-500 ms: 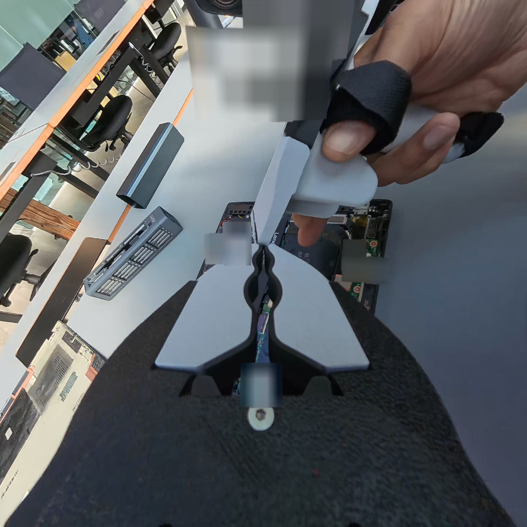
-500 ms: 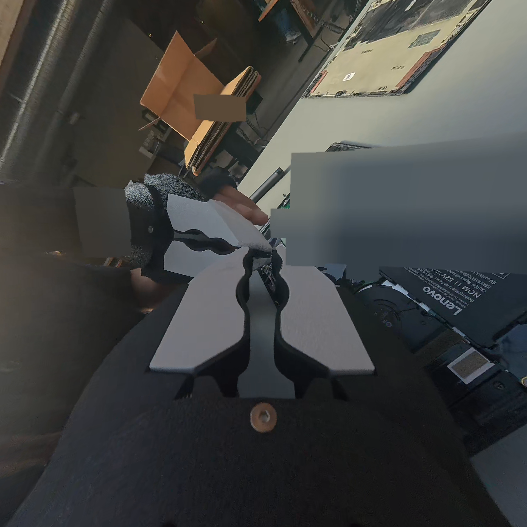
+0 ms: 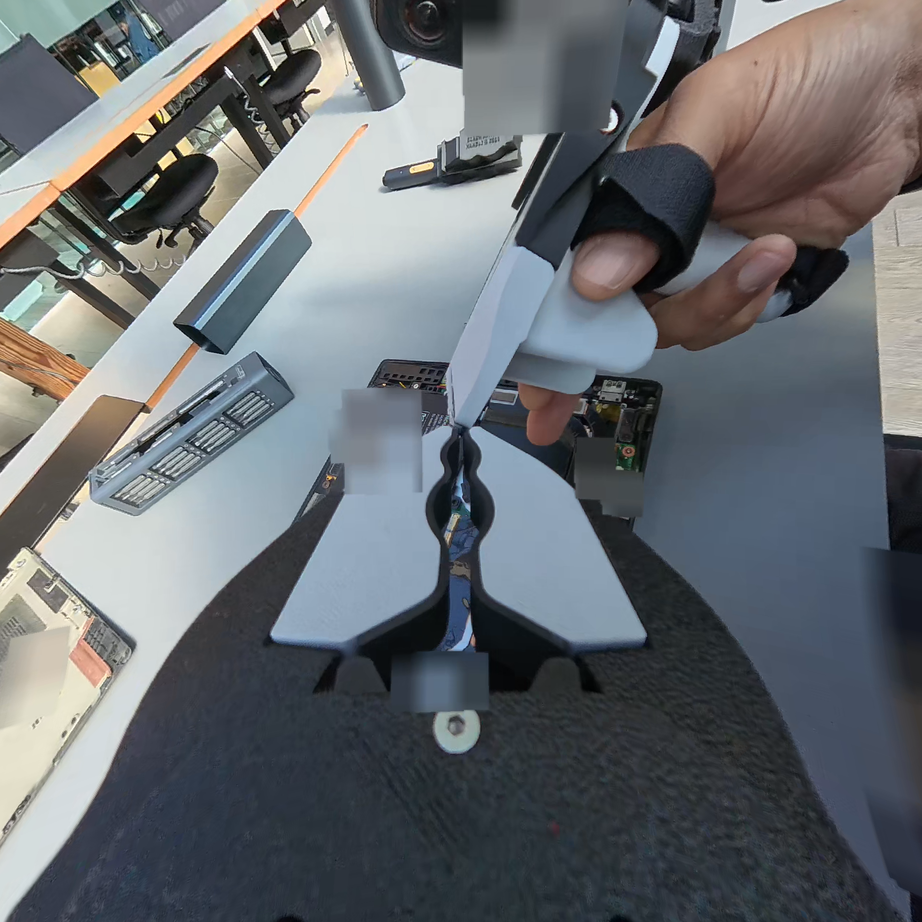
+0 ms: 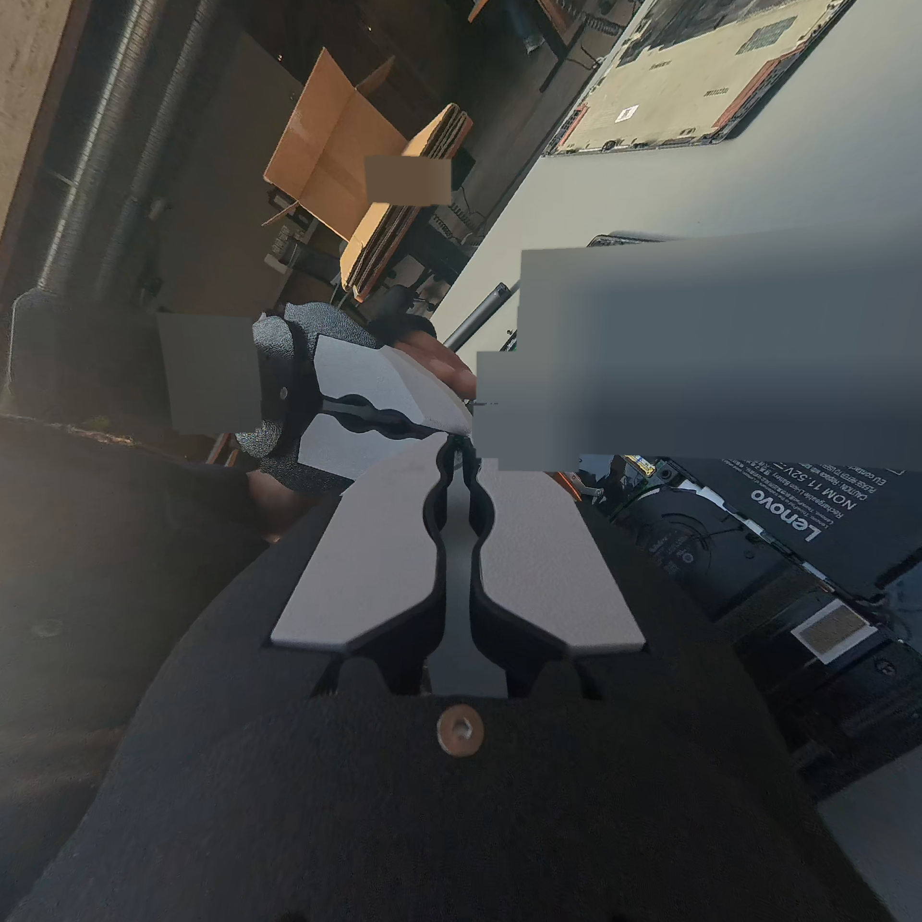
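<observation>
2 grippers meet tip to tip over an opened laptop (image 3: 623, 399) that lies on a white table (image 3: 349, 259). The left gripper (image 3: 460, 435) has its grey fingers pressed together at the tips, with only circuit board showing through the wavy slot behind them; whether anything thin is pinched there cannot be told. The right gripper (image 4: 461, 444), held in a person's hand (image 3: 778, 164) with black straps over the fingers, comes down steeply from above the laptop, its tips likewise closed and touching the left gripper's tips. Inside the laptop's open shell, the right wrist view shows a black battery (image 4: 818, 524), a round fan (image 4: 698, 544) just beside it, and green boards along the edge. Left of the laptop lies an open grey bit case (image 3: 189, 444), its tray filled with rows of screwdriver bits; its empty dark sleeve (image 3: 244, 289) lies just beyond it. Farther left rests the laptop's removed bottom cover (image 3: 45, 648).
</observation>
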{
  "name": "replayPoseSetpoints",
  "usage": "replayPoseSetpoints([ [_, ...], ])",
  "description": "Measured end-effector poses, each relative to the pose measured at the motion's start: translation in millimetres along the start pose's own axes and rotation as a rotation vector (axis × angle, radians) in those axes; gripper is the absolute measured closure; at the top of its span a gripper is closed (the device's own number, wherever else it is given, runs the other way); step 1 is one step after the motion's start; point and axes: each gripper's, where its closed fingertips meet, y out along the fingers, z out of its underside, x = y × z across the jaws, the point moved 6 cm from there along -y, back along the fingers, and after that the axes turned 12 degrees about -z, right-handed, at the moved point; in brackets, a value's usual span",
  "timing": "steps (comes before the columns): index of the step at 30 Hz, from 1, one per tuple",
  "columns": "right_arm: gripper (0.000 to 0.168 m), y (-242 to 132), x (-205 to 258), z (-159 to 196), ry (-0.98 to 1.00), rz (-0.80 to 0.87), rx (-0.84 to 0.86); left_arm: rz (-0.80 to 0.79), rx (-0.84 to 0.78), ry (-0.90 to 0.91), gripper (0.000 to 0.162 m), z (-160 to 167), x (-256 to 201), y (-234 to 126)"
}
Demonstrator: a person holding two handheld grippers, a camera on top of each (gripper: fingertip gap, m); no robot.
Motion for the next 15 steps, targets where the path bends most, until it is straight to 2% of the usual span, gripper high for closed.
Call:
replayPoseSetpoints([
  [4,0.166,-2,-3,-2,-0.014,0.017,0.008,-0.039,0.036,0.009,0.160,8,1,1],
  [8,0.166,-6,-11,-4,-0.086,0.111,0.072,-0.052,0.064,-0.050,0.152,19,7,-6],
  [12,0.166,-4,-22,1,-0.225,0.234,0.255,-0.121,0.130,-0.197,0.142,42,28,-24],
  [15,0.166,1,-29,4,-0.300,0.288,0.406,-0.165,0.188,-0.403,0.138,69,51,-44],
])
